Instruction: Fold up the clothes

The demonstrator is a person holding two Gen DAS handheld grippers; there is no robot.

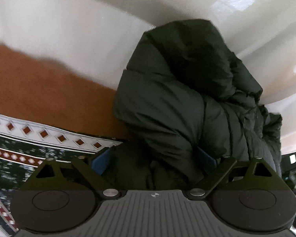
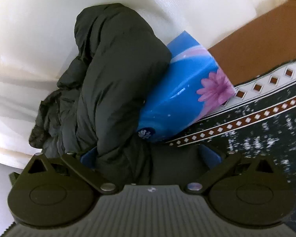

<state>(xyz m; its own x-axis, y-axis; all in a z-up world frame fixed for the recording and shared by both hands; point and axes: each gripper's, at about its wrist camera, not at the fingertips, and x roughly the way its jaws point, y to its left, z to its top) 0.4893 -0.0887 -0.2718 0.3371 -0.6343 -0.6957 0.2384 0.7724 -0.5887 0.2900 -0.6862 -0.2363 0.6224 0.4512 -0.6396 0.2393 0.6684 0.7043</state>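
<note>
A dark green puffer jacket (image 1: 179,90) fills the middle of the left wrist view, bunched and raised. My left gripper (image 1: 154,160) has its blue pads set wide around a thick fold of it, which fills the gap. In the right wrist view the same jacket (image 2: 112,75) hangs bunched at centre left. My right gripper (image 2: 150,156) likewise holds a thick fold of it between its blue pads. The fingertips of both grippers are hidden by fabric.
A blue tissue pack with a pink flower (image 2: 183,90) lies just right of the jacket. A patterned dark green, white and red cloth (image 2: 266,118) covers the surface, with an orange band (image 1: 39,90) beyond it. White walls (image 1: 88,29) stand behind.
</note>
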